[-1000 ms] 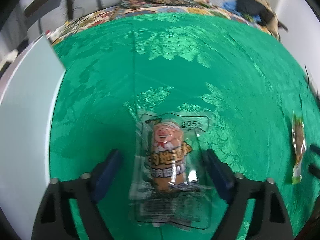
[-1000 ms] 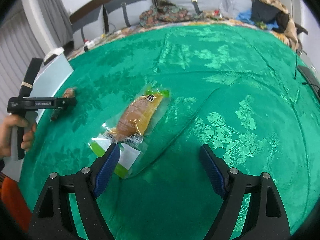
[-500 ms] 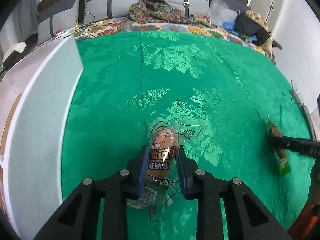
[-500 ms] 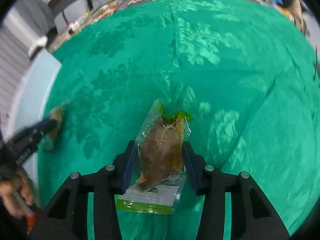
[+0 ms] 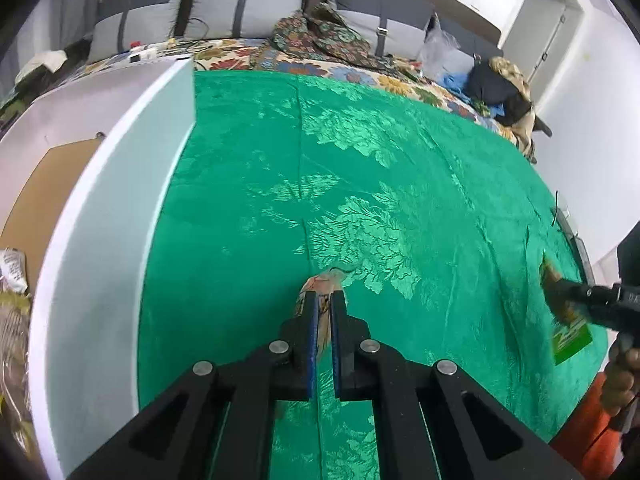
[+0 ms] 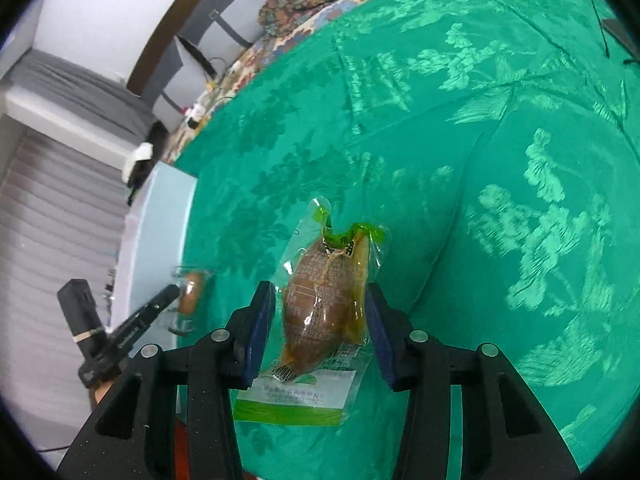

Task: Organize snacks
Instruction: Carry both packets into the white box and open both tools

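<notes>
My left gripper (image 5: 324, 298) is shut on a sausage packet (image 5: 320, 282), which shows edge on between the blue pads, lifted above the green cloth (image 5: 400, 184). From the right wrist view that same gripper (image 6: 174, 292) holds the sausage (image 6: 192, 296) beside the white box. My right gripper (image 6: 320, 290) is shut on a clear and green packet with a brown snack (image 6: 324, 320) inside, held off the cloth. In the left wrist view the right gripper (image 5: 576, 294) and its green packet (image 5: 570, 338) sit at the far right.
A white box (image 5: 104, 200) stands along the cloth's left side, with a brown floor and snack packets (image 5: 12, 304) inside; it also shows as the white box (image 6: 156, 232). A sofa with cushions (image 5: 248, 12) and clothes lies beyond. A person's hand (image 5: 620, 384) is at the right.
Both grippers closed on their packets and lifted them off the cloth. The left gripper squeezed the sausage packet thin and moved nearer the white box; the right one rolled.
</notes>
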Motion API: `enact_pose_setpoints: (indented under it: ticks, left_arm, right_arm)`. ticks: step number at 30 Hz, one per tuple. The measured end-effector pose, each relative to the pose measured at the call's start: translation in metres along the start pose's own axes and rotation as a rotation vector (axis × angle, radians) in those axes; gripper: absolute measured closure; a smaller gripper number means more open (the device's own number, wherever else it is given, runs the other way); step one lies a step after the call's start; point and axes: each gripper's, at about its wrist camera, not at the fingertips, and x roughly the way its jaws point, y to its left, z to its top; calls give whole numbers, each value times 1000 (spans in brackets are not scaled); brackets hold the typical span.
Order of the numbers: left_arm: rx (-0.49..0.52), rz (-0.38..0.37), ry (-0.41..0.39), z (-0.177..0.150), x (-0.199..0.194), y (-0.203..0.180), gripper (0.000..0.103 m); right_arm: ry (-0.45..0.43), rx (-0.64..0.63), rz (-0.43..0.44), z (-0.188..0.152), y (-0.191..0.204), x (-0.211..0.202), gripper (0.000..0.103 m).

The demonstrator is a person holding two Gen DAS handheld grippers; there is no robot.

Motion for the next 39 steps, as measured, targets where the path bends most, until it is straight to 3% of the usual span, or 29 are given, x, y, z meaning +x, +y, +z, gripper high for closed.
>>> enact_pose_setpoints:
  ticks: [3, 5, 7, 9, 13, 14, 15, 16, 20, 23, 28, 32, 36, 39]
  left_arm:
    - [52, 10, 16, -3, -1, -5, 98]
    - [123, 23, 64, -5, 8, -16, 91]
    - [190, 84, 99, -9, 22, -27, 55]
    - [244, 126, 115, -14, 36, -34, 49]
    - [298, 175, 164, -22, 62, -41, 49]
    - [297, 167, 144, -22, 61, -40, 51]
    - [291, 157, 146, -21, 62, -40, 62]
    - [279, 156, 142, -19, 60, -39, 69]
    - [203, 147, 121, -12, 47, -30, 72]
    - [92, 69, 96, -9, 28, -18, 72]
    - [-65, -75, -23, -6, -45, -6, 72]
    - [-127, -140, -142, -7, -117, 5, 72]
    - [-167, -117, -233, -9, -180, 36, 72]
    - [-190, -25, -278, -14, -215, 72, 72]
  right_arm:
    - [3, -12, 2, -4, 3, -1, 55]
    - [6, -12, 13, -6, 5, 0, 55]
    - [6, -19, 19, -7, 7, 0, 55]
    - [10, -26, 23, -9, 9, 0, 55]
    - [10, -41, 28, -13, 13, -3, 55]
    - [9, -50, 25, -14, 13, -5, 55]
    - [9, -58, 21, -14, 14, -7, 55]
    - [9, -64, 19, -15, 13, -8, 55]
    - [4, -57, 15, -15, 10, -9, 55]
    - [0, -38, 34, -16, 8, -13, 55]
    - [4, -34, 77, -14, 18, -18, 55]
    - [9, -81, 125, -10, 54, -18, 55]
    - [22, -183, 207, -9, 124, -14, 55]
    - [49, -277, 271, -16, 187, -3, 55]
